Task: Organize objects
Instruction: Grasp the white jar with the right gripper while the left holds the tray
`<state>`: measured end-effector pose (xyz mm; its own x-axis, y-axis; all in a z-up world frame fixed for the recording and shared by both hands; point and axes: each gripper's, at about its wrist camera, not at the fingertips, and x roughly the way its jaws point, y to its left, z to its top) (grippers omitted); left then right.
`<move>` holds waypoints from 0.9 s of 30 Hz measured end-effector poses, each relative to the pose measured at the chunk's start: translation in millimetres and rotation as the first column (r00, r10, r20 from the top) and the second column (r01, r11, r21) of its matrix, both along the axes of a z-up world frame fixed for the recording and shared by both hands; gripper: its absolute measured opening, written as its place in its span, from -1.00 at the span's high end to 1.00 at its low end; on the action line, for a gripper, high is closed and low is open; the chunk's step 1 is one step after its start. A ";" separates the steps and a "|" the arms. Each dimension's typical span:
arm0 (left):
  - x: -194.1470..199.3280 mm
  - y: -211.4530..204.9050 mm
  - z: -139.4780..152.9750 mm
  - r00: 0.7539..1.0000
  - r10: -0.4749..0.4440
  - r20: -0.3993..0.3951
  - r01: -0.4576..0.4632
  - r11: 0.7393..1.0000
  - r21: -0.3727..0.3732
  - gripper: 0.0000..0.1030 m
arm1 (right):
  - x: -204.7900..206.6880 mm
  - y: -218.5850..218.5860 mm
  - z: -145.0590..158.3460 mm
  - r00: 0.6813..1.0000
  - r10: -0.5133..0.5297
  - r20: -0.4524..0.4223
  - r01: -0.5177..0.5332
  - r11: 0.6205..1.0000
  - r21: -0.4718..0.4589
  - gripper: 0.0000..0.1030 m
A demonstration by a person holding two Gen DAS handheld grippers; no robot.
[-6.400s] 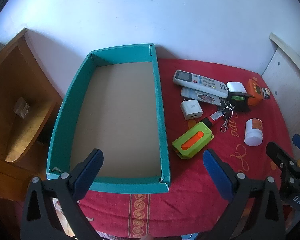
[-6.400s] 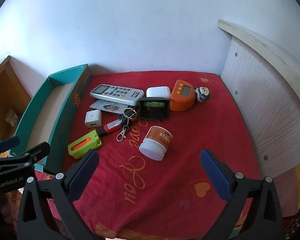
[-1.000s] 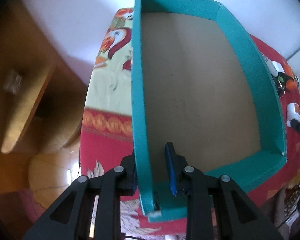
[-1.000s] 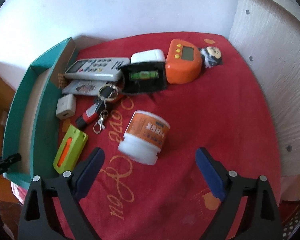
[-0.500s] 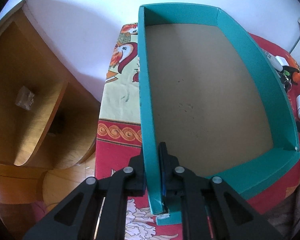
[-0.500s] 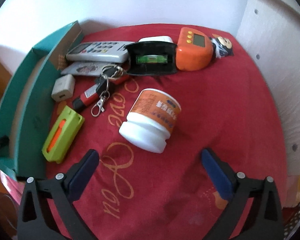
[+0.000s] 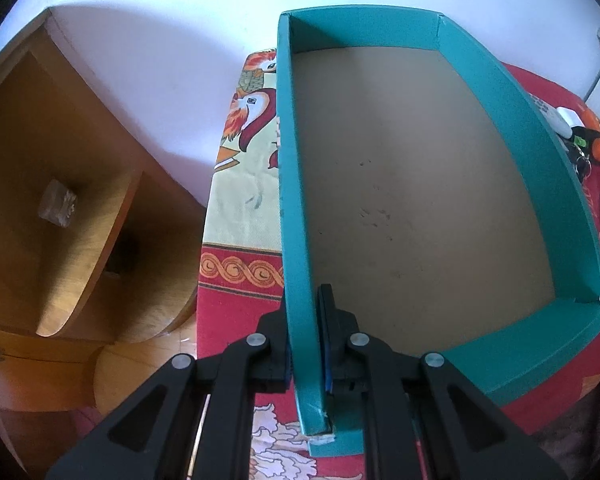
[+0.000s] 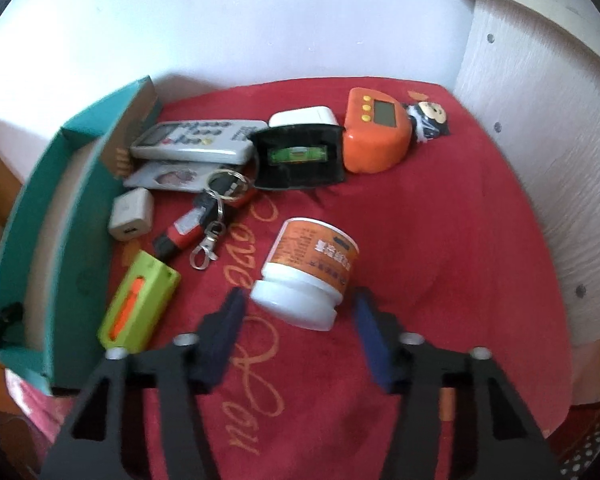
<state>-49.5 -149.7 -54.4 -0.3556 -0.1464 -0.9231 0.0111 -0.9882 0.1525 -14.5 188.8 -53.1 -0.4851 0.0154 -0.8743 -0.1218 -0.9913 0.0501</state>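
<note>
A teal cardboard box (image 7: 520, 128) with a bare brown floor sits on the red cloth. My left gripper (image 7: 304, 320) is shut on its left wall near the front corner, one pad outside and one inside. A white jar (image 8: 308, 264) with an orange label lies on its side, lid toward me. My right gripper (image 8: 298, 300) straddles the lid end. Its jaws are closing, and a thin gap shows at each pad. Left of the jar lie a green and orange tool (image 8: 140, 300), a key bunch (image 8: 208, 216), a white charger (image 8: 131, 214) and a remote (image 8: 196, 144).
Behind the jar sit a black level case (image 8: 298, 156), an orange timer (image 8: 374, 136) and a small figurine (image 8: 428, 120). A white board panel (image 8: 540, 160) bounds the cloth on the right. A wooden cabinet (image 7: 60, 200) stands left of the box.
My left gripper's pads have closed fully onto the box's left wall. My right gripper's jaws have narrowed sharply around the jar, which now lies between the fingertips.
</note>
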 end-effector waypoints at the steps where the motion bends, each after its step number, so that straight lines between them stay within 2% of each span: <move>1: 0.0 -0.6 -0.2 1.000 0.002 -0.002 -0.002 1.000 0.004 0.82 | 0.8 -0.6 1.6 1.000 -0.001 -0.008 0.001 1.000 -0.002 0.12; 6: 0.6 -14.2 -3.6 1.000 -0.001 -0.009 0.001 1.000 0.007 0.82 | 9.7 12.2 9.8 0.998 -0.016 -0.056 0.016 1.000 0.008 0.14; 13: 5.8 -17.5 -6.7 1.000 -0.003 -0.011 0.003 1.000 0.008 0.82 | 4.3 6.8 25.7 0.994 0.037 -0.100 -0.033 0.999 0.039 0.24; 17: 8.4 -17.9 -7.4 1.000 -0.003 -0.012 0.003 1.000 0.008 0.82 | 5.0 9.1 24.0 0.996 0.048 -0.081 -0.047 0.999 0.016 0.27; 22: 9.3 -19.4 -8.5 1.000 -0.004 -0.013 0.004 1.000 0.009 0.82 | 0.3 1.1 22.1 0.994 0.098 -0.040 -0.095 0.993 0.068 0.26; 27: 10.9 -16.8 -8.0 1.000 -0.008 -0.014 0.008 1.000 0.008 0.82 | -9.3 -8.5 19.2 0.986 0.164 0.024 -0.166 0.978 0.126 0.15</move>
